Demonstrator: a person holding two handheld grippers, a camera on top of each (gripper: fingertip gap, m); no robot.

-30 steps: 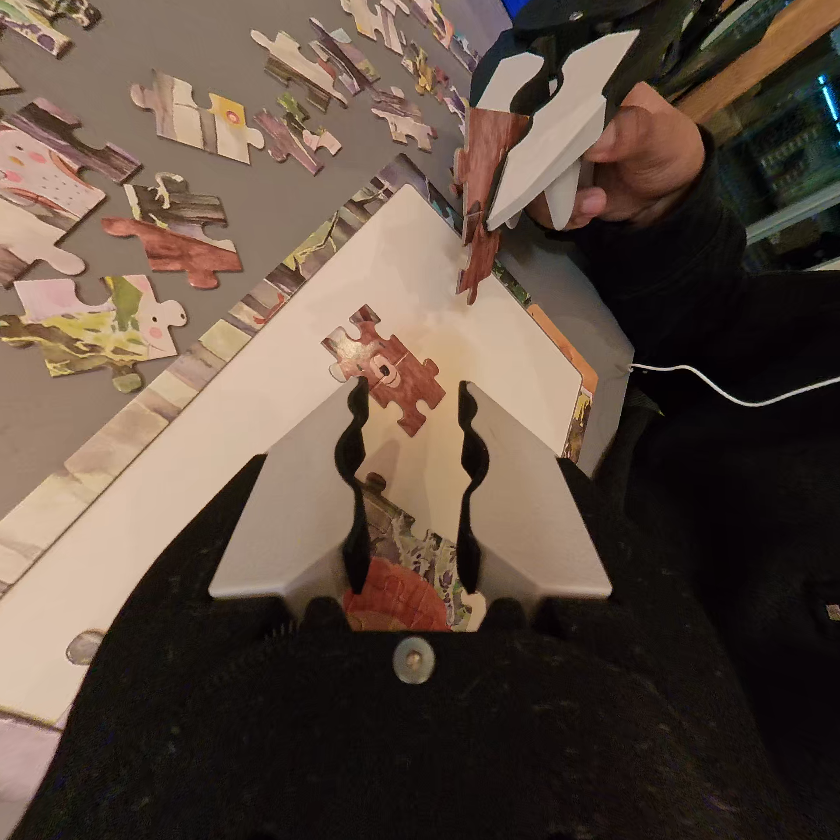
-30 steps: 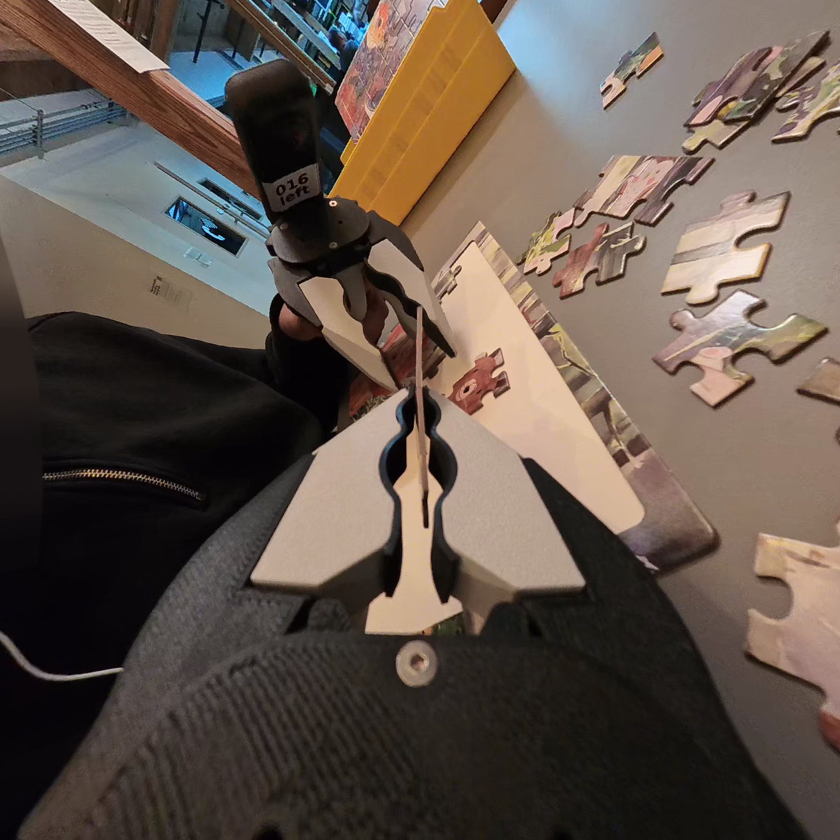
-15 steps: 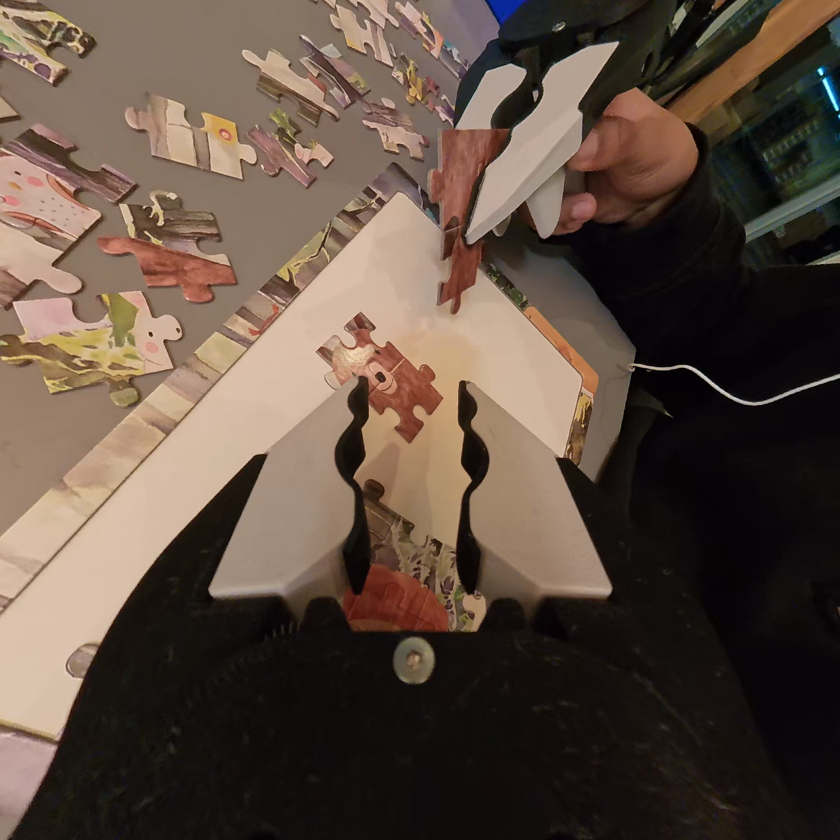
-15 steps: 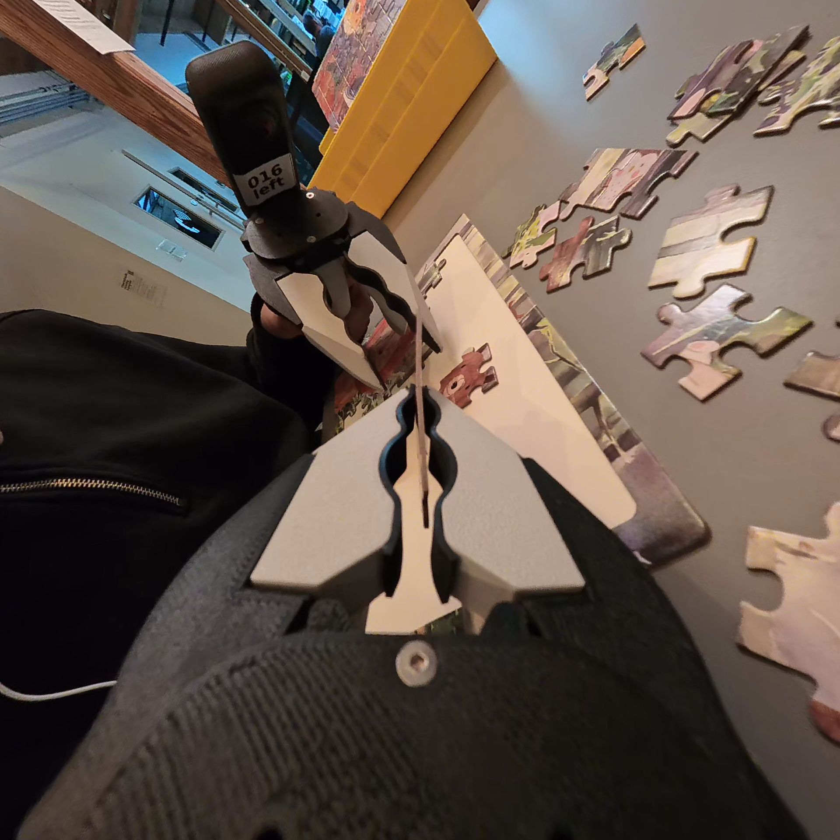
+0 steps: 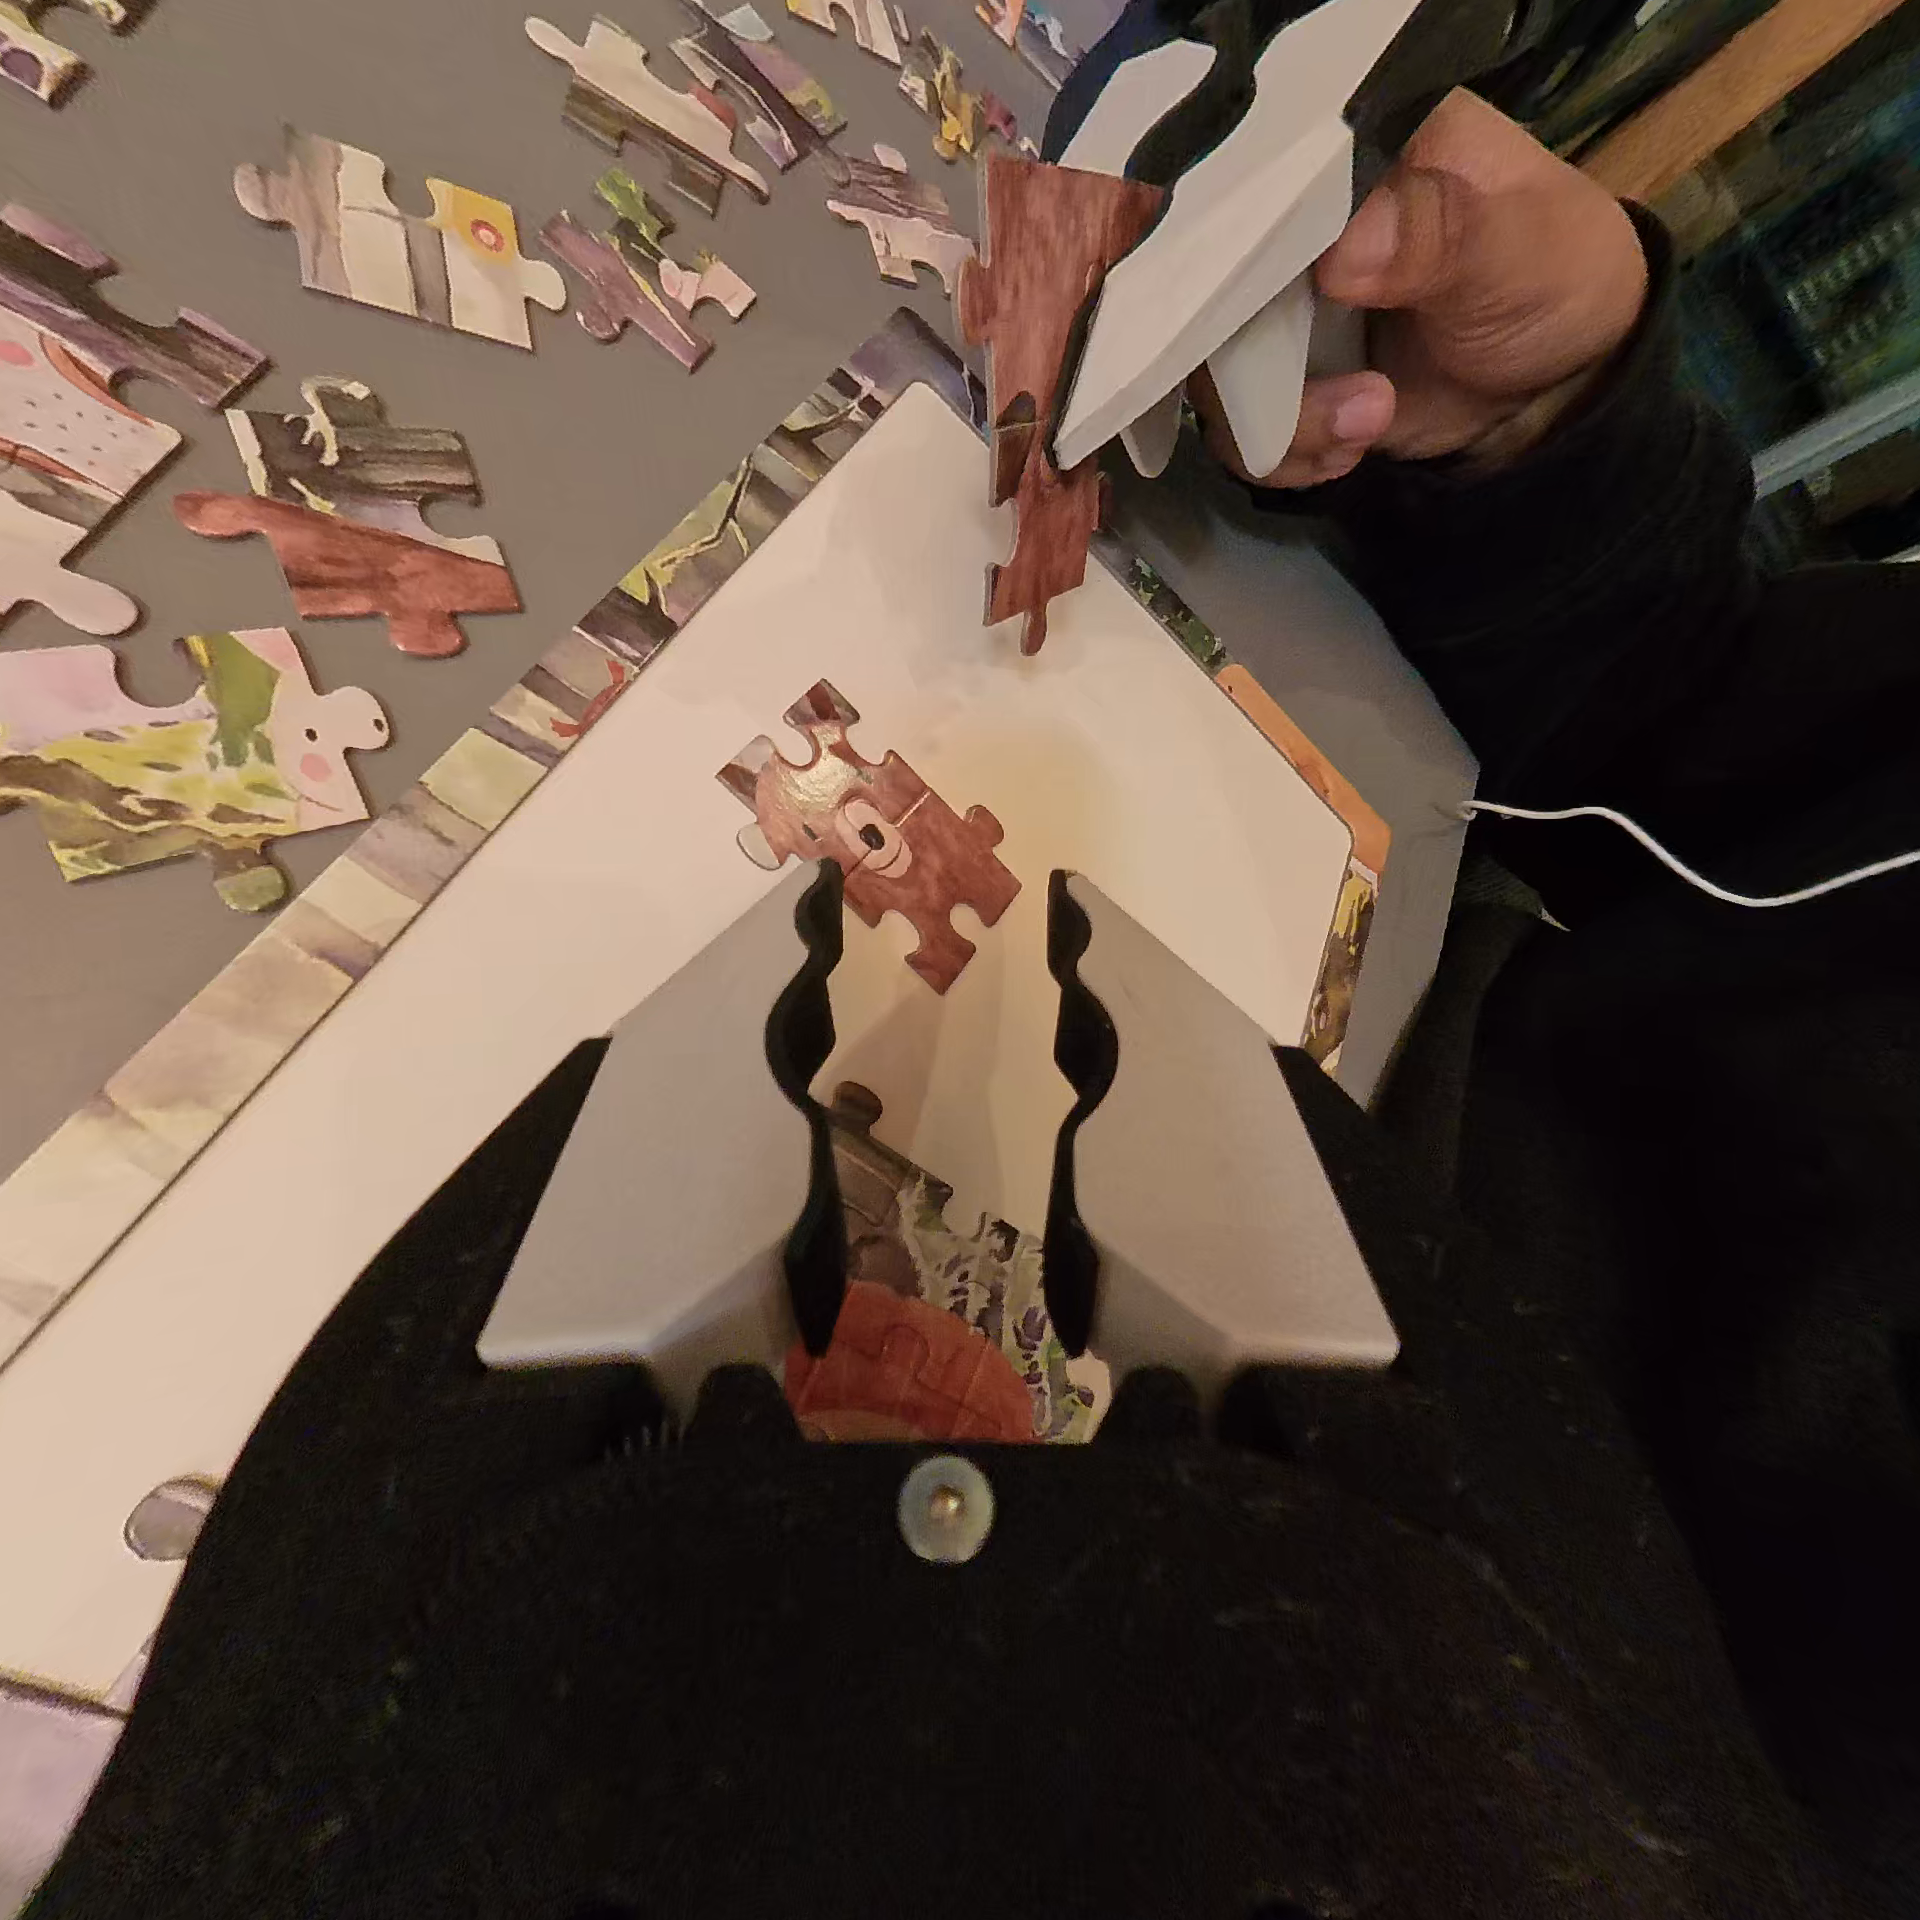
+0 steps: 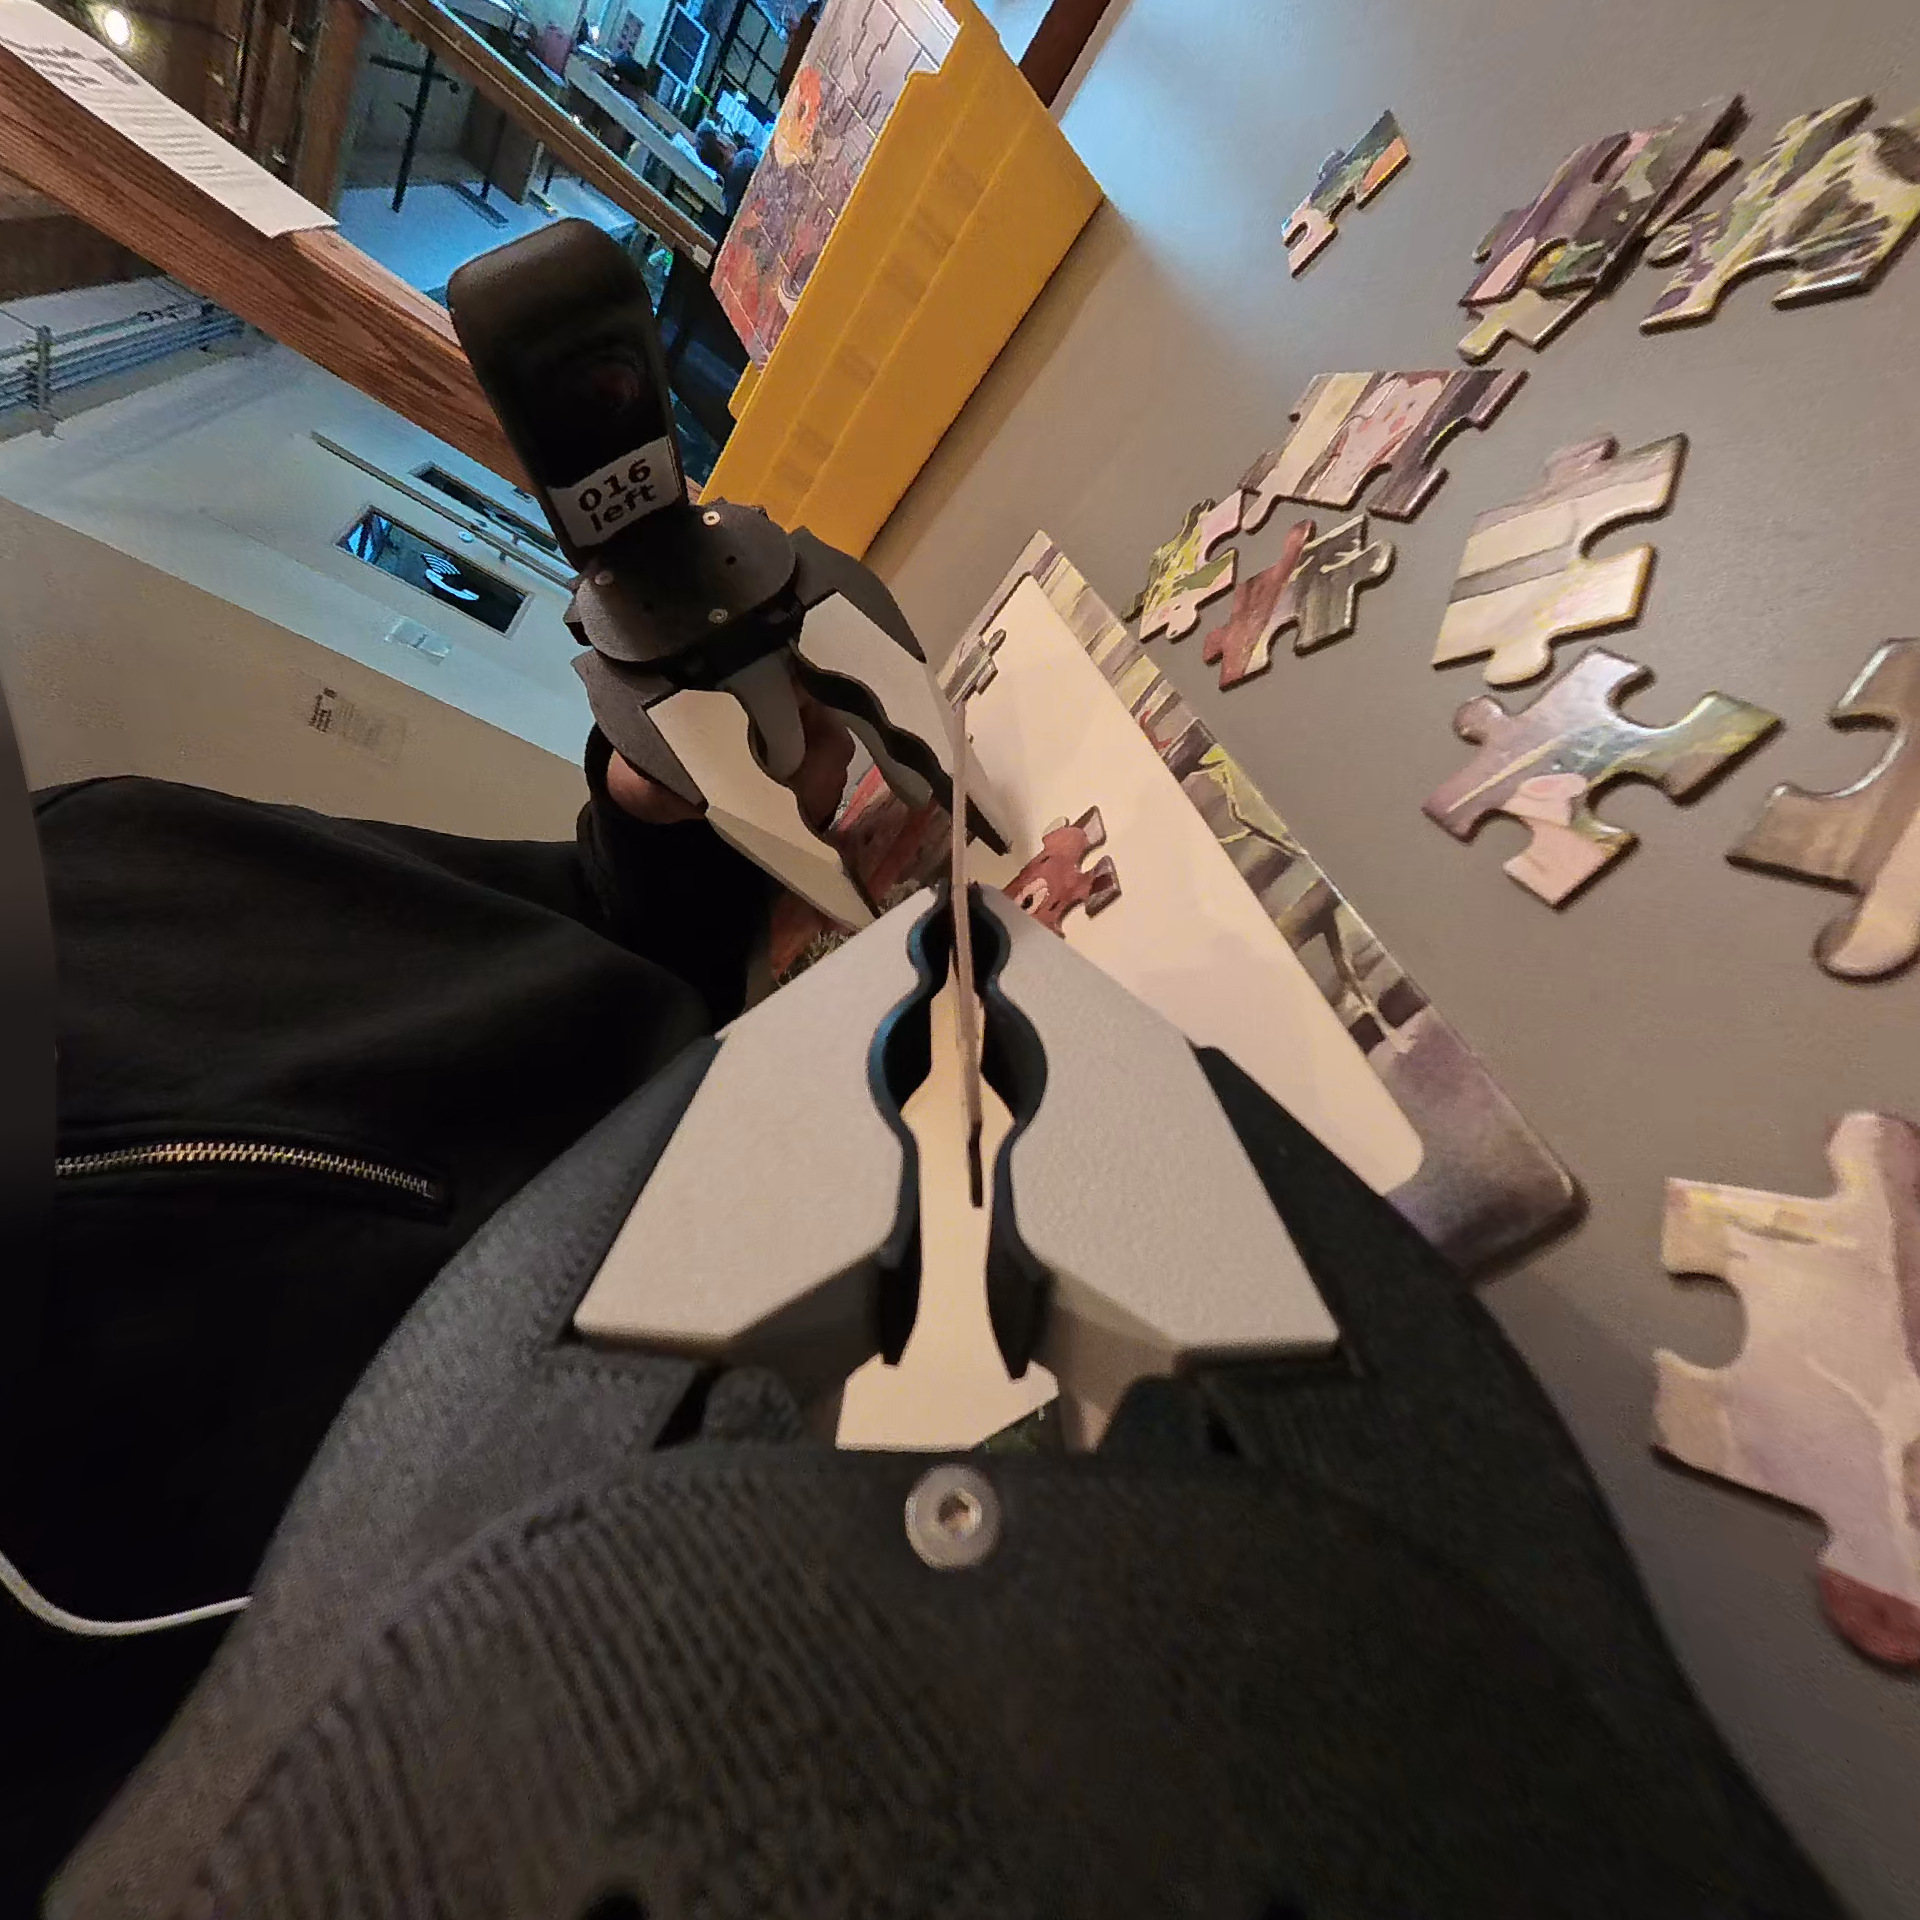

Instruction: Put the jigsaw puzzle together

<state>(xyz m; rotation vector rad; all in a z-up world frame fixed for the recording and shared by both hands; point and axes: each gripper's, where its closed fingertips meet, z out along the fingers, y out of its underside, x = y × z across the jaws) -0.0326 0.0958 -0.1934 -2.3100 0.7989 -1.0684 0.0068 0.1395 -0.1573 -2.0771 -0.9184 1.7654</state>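
Note:
My right gripper [image 6: 961,906] is shut on a brown puzzle piece [image 6: 958,831], seen edge-on here. In the left wrist view the right gripper [image 5: 1070,457] holds that brown piece [image 5: 1039,312] upright above the far corner of the white puzzle board [image 5: 520,1039]. A joined pair of brown pieces [image 5: 873,831] lies on the board just ahead of my left gripper [image 5: 935,883], which is open and empty above the board. The pair [image 6: 1070,868] and the left gripper [image 6: 914,862] also show in the right wrist view. Assembled orange and purple pieces [image 5: 935,1340] lie under the left fingers.
Several loose pieces [image 5: 343,561] lie on the grey table left of the board, and they also show in the right wrist view [image 6: 1558,582]. A yellow bin [image 6: 914,260] stands at the table's far end. A white cable [image 5: 1662,873] crosses the person's dark clothing. My right fingertips sit around 8 centimeters from my left ones.
The right gripper with the brown piece has shifted slightly left over the board's far corner. Neither grip has changed, and the left gripper has barely moved.

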